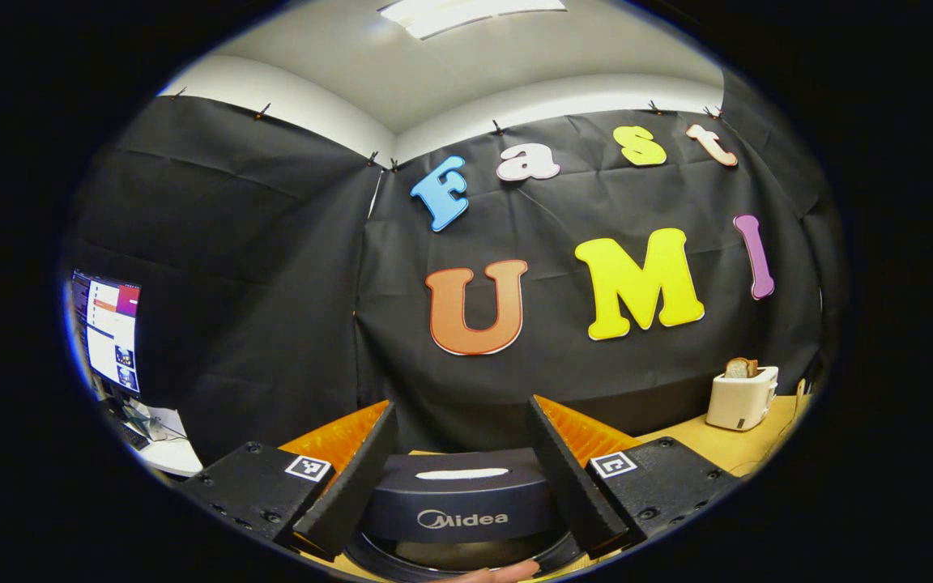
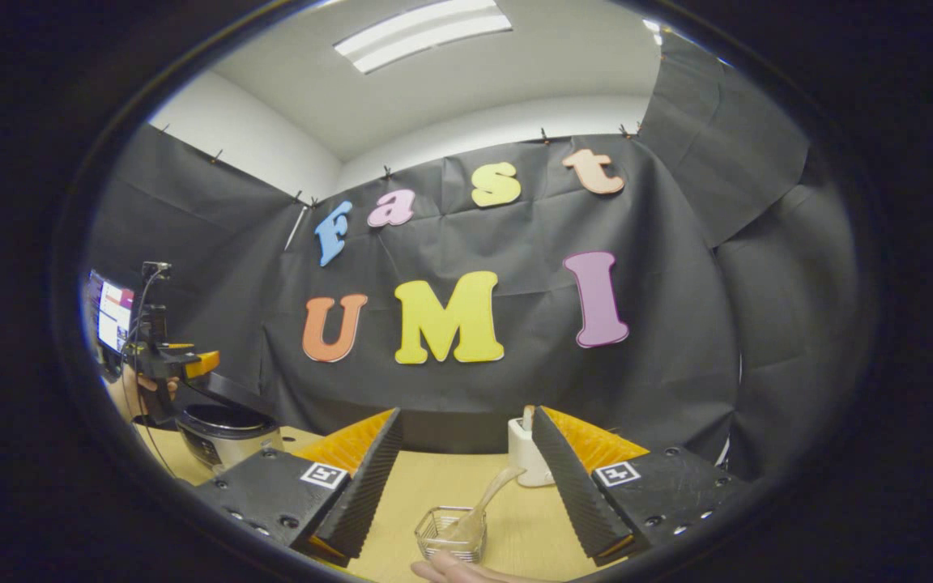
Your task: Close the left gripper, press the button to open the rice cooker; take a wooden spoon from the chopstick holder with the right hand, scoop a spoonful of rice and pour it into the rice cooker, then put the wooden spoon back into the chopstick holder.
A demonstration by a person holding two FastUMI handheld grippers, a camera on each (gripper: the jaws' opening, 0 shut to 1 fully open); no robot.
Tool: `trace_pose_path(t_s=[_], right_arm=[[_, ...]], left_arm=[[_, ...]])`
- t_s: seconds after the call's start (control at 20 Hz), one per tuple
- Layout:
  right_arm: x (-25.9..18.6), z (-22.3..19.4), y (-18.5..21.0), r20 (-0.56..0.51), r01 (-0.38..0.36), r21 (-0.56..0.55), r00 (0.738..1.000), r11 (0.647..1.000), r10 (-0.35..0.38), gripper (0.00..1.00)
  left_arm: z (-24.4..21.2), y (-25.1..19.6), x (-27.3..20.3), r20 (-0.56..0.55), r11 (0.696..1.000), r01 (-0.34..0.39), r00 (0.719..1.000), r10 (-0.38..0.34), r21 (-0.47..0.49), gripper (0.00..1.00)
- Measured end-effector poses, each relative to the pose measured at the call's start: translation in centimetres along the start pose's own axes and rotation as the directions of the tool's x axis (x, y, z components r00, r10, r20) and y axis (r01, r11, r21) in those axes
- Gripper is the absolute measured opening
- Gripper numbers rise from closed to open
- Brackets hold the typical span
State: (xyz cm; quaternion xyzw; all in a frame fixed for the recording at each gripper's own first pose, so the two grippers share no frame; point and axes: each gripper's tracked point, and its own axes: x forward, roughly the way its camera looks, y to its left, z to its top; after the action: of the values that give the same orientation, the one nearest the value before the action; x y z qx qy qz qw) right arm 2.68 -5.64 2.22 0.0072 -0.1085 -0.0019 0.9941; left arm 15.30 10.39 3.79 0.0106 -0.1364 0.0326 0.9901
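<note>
**Both claws spread wide over the table**

A toaster (image 1: 742, 397) with a slice of bread stands at the far right of the wooden table (image 1: 766, 441); a monitor (image 1: 106, 332) glows off to the left. The left gripper (image 1: 460, 478) is released, its fingers wide apart, holding nothing, with the rice cooker (image 1: 460, 502) just ahead between them, its lid raised. The right gripper (image 2: 466, 478) is likewise open and empty. Just ahead between its fingers sits a wire chopstick holder (image 2: 450, 533) with a pale spoon (image 2: 484, 502) leaning in it. The cooker stands well off to its left.
</note>
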Motion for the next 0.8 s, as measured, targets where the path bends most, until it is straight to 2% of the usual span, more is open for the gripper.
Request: trace_pose_path(t_s=[0.1,0.15,0.2,0.25,0.35,0.4,0.5,0.7,0.8], right_arm=[[0.2,-0.2,0.2,-0.009,-0.002,0.002,1.000,1.000,0.002,0.95],[0.2,-0.2,0.1,-0.013,-0.002,0.005,1.000,1.000,0.002,0.92],[0.1,-0.3,0.2,-0.014,-0.003,0.006,1.000,1.000,0.003,0.99],[0.1,-0.2,0.2,-0.013,-0.003,0.006,1.000,1.000,0.003,0.95],[0.1,-0.1,0.2,-0.009,0.000,0.000,1.000,1.000,0.000,0.95],[0.0,0.0,0.4,-0.007,-0.003,-0.001,1.000,1.000,0.003,0.92],[0.1,-0.2,0.6,-0.010,-0.008,-0.001,1.000,1.000,0.008,0.95],[-0.1,-0.1,0.7,-0.013,-0.012,0.005,1.000,1.000,0.012,0.95],[-0.1,0.0,0.6,-0.010,-0.011,0.005,1.000,1.000,0.011,0.95]], left_arm=[[-1.3,-0.2,-0.8,-0.027,1.000,0.003,1.000,-0.003,-0.006,1.00],[-1.8,-0.2,-1.1,-0.042,1.000,0.004,0.999,-0.005,-0.009,1.00],[-2.5,-0.3,-1.5,-0.060,1.000,0.006,0.998,-0.006,-0.007,1.00],[-3.3,-0.4,-1.9,-0.088,1.000,0.006,0.996,-0.007,-0.010,1.00],[-5.2,-0.5,-2.7,-0.174,1.000,0.003,0.985,-0.006,-0.017,1.00],[-6.3,-0.6,-3.2,-0.213,1.000,0.004,0.977,-0.008,-0.019,1.00],[-7.9,-0.8,-3.8,-0.287,1.000,0.007,0.958,-0.013,-0.023,1.00],[-7.5,-0.6,-4.5,-0.303,1.000,0.003,0.953,-0.003,-0.003,1.00],[-7.8,-0.7,-4.8,-0.340,1.000,0.004,0.941,-0.002,0.006,1.00]])
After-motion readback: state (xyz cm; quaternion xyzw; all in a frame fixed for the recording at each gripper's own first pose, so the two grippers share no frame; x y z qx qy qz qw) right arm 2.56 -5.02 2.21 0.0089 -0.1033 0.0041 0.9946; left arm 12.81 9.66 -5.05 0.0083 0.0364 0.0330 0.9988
